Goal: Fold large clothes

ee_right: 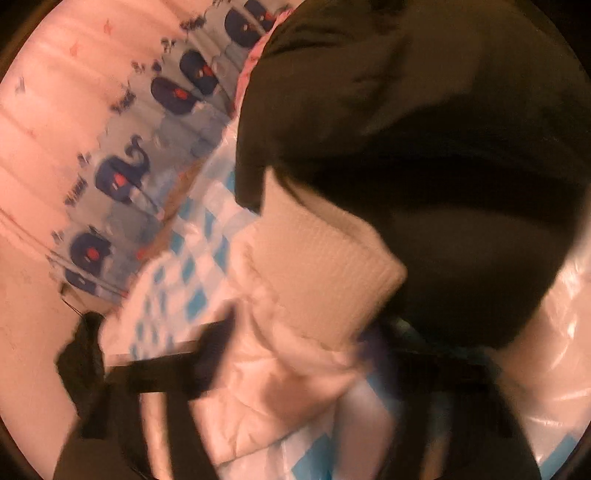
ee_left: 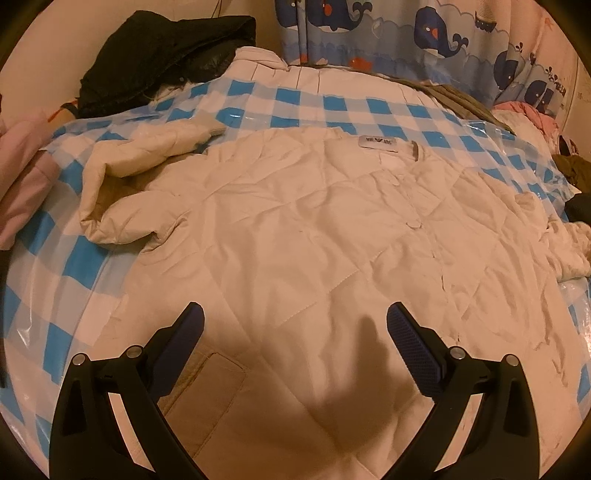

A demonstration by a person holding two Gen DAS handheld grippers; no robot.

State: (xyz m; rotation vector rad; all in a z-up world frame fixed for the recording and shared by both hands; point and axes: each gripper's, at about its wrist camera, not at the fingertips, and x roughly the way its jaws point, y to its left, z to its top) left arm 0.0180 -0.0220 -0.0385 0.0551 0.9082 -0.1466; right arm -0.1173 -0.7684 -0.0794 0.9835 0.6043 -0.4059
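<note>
A cream quilted jacket lies spread flat, collar label away from me, on a blue-and-white checked plastic sheet. Its left sleeve is bent back over itself. My left gripper hovers open above the jacket's lower part, with nothing between its blue pads. In the blurred right wrist view, the jacket's other sleeve with its ribbed cuff runs between the fingers of my right gripper. The fingers press on it from both sides.
A black garment is heaped at the far left and pink clothes at the left edge. A whale-print curtain hangs behind. A dark olive garment bulks right beside the held sleeve. More pink clothing sits far right.
</note>
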